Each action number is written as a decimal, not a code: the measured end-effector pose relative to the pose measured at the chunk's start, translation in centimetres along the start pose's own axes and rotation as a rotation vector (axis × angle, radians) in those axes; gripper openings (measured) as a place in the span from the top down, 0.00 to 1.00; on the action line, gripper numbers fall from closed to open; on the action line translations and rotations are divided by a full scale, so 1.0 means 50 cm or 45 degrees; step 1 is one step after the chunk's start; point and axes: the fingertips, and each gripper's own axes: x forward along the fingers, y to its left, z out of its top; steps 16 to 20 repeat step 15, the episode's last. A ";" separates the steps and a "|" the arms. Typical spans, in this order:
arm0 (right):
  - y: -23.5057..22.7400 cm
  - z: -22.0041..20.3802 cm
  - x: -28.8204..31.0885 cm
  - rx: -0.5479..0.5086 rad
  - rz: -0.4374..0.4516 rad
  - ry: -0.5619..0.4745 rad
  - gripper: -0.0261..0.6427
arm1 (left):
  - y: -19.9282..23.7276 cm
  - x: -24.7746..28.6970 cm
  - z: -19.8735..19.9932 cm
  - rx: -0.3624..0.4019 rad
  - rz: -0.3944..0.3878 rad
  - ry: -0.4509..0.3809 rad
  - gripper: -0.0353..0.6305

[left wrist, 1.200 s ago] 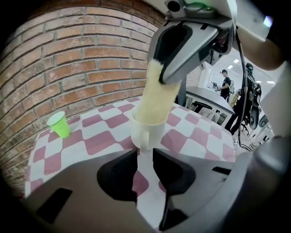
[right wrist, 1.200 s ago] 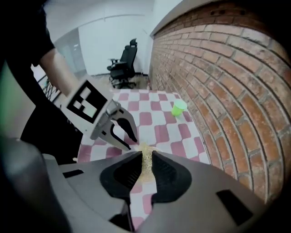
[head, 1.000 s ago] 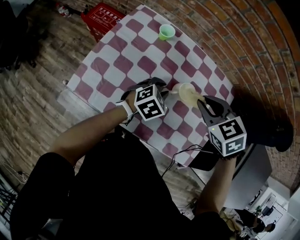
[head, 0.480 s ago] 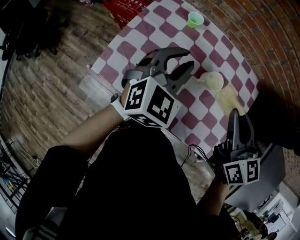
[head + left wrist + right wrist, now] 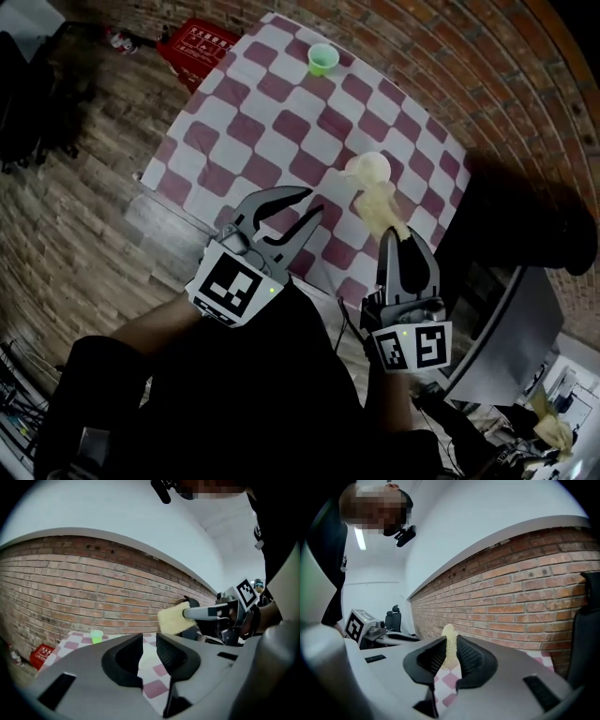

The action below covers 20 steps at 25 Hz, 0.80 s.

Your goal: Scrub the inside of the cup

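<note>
You've let go of the pale cream plastic cup point(image 5: 367, 169). It now stands alone on the red-and-white checked counter point(image 5: 253, 122). Your left tongs point(image 5: 312, 201) are pulled back, wide and empty. Your right tongs point(image 5: 396, 242) stay clamped on the yellow sponge point(image 5: 380, 208), just beside the cup. Scrubbing looks paused or finished. The white lettering on the red crate point(image 5: 202, 42) is unreadable.

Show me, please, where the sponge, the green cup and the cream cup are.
sponge point(image 5: 381, 208), head view, middle of its yellow pad.
green cup point(image 5: 322, 59), head view, its open mouth.
cream cup point(image 5: 367, 169), head view, its open top.
</note>
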 end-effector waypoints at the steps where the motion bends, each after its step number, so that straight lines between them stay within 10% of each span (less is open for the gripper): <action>1: -0.001 -0.002 -0.002 -0.016 -0.017 -0.007 0.85 | -0.016 0.003 -0.007 0.003 -0.024 0.005 0.80; 20: -0.041 -0.022 -0.014 -0.003 -0.092 -0.004 0.85 | -0.010 0.035 -0.008 0.041 -0.069 0.068 0.80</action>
